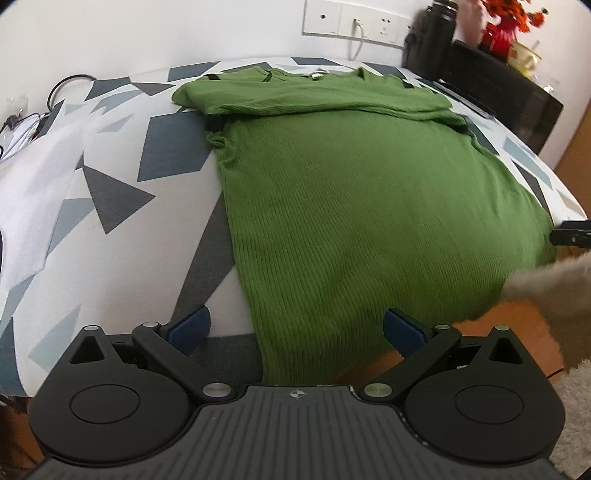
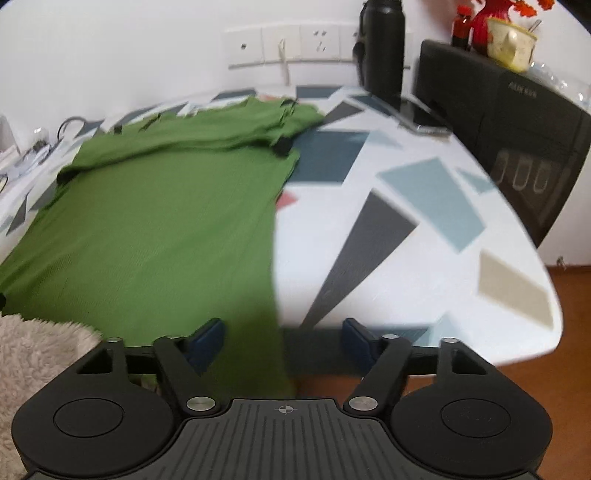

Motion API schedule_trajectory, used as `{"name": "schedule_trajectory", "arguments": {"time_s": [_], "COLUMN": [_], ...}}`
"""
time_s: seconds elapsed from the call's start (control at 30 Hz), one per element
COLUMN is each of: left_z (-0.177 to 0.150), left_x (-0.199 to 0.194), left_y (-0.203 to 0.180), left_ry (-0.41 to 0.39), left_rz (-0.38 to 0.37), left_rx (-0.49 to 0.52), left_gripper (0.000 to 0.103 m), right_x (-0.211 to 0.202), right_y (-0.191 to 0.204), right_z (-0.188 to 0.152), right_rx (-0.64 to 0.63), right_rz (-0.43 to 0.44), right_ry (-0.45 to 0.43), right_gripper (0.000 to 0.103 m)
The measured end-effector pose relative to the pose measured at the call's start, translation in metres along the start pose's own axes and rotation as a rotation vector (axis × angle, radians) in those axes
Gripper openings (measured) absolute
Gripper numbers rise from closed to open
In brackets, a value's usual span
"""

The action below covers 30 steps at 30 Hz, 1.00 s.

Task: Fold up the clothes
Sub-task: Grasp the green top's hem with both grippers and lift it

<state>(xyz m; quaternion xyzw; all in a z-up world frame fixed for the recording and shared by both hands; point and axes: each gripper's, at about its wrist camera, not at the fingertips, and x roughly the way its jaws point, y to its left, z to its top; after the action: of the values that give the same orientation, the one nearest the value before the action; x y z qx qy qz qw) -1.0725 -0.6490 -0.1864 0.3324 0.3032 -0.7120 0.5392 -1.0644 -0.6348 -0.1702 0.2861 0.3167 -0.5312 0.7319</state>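
Observation:
A green ribbed shirt [image 1: 362,192] lies flat on the patterned tablecloth [image 1: 122,192], its sleeves folded in across the top and its hem hanging over the near edge. My left gripper [image 1: 295,328] stands open at that edge, the hem's left part between its blue pads without being pressed. In the right wrist view the shirt [image 2: 159,221] fills the left half, blurred. My right gripper [image 2: 282,341] is open at the hem's right corner, which hangs between the jaws next to the left pad. A fuzzy beige sleeve [image 2: 33,354] is at the lower left.
A white cloth [image 1: 33,206] lies on the table's left side, with cables [image 1: 62,88] behind it. At the back right stand a black bottle [image 2: 382,48], a black box [image 2: 517,122] and red flowers [image 2: 487,22]. Wall sockets [image 2: 288,42] are behind; orange-brown floor [image 2: 576,314] lies beyond the table.

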Motion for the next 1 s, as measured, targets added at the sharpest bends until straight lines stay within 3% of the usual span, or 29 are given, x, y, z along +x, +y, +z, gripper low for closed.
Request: {"name": "schedule_trajectory", "arguments": {"time_s": [0.1, 0.17, 0.2, 0.23, 0.27, 0.3, 0.33, 0.37, 0.53, 0.67, 0.83, 1.0], "left_z": [-0.006, -0.011, -0.013, -0.013, -0.011, -0.008, -0.005, -0.002, 0.001, -0.003, -0.004, -0.005], "left_x": [-0.001, 0.000, 0.000, 0.000, -0.001, -0.002, -0.003, -0.004, -0.014, -0.039, -0.082, -0.113], "left_y": [-0.004, -0.010, -0.013, -0.015, -0.014, -0.012, -0.010, -0.008, 0.016, 0.033, 0.046, 0.054], "left_ry": [-0.008, -0.025, -0.037, -0.053, -0.057, -0.058, -0.058, -0.059, -0.084, -0.161, -0.264, -0.322], "left_rz": [0.015, 0.045, 0.065, 0.079, 0.056, 0.021, -0.014, -0.049, -0.151, -0.187, -0.238, -0.264], "left_rx": [0.058, 0.110, 0.139, 0.159, 0.149, 0.132, 0.114, 0.096, -0.068, -0.140, -0.142, -0.080], "left_gripper": [0.100, 0.098, 0.089, 0.084, 0.073, 0.050, 0.035, 0.014, 0.010, 0.009, 0.009, 0.009], "right_x": [0.002, 0.003, 0.003, 0.004, 0.004, 0.004, 0.003, 0.002, -0.019, -0.043, -0.078, -0.111], "right_y": [0.016, 0.023, 0.026, 0.028, 0.031, 0.033, 0.035, 0.035, 0.034, 0.031, 0.042, 0.059], "right_z": [-0.004, -0.004, -0.003, -0.001, 0.001, 0.002, 0.003, 0.004, 0.007, 0.006, -0.002, -0.013], "right_rx": [-0.027, -0.031, -0.028, -0.022, -0.014, -0.005, 0.005, 0.015, 0.085, 0.122, 0.146, 0.191], "right_rz": [-0.023, -0.026, -0.022, -0.015, -0.006, 0.003, 0.011, 0.019, 0.041, 0.052, 0.057, 0.058], "right_ry": [-0.007, -0.014, -0.016, -0.016, -0.016, -0.015, -0.017, -0.024, -0.095, -0.137, -0.196, -0.258], "right_gripper": [0.056, 0.038, 0.033, 0.021, 0.010, 0.008, 0.008, 0.008, 0.006, 0.006, 0.006, 0.006]}}
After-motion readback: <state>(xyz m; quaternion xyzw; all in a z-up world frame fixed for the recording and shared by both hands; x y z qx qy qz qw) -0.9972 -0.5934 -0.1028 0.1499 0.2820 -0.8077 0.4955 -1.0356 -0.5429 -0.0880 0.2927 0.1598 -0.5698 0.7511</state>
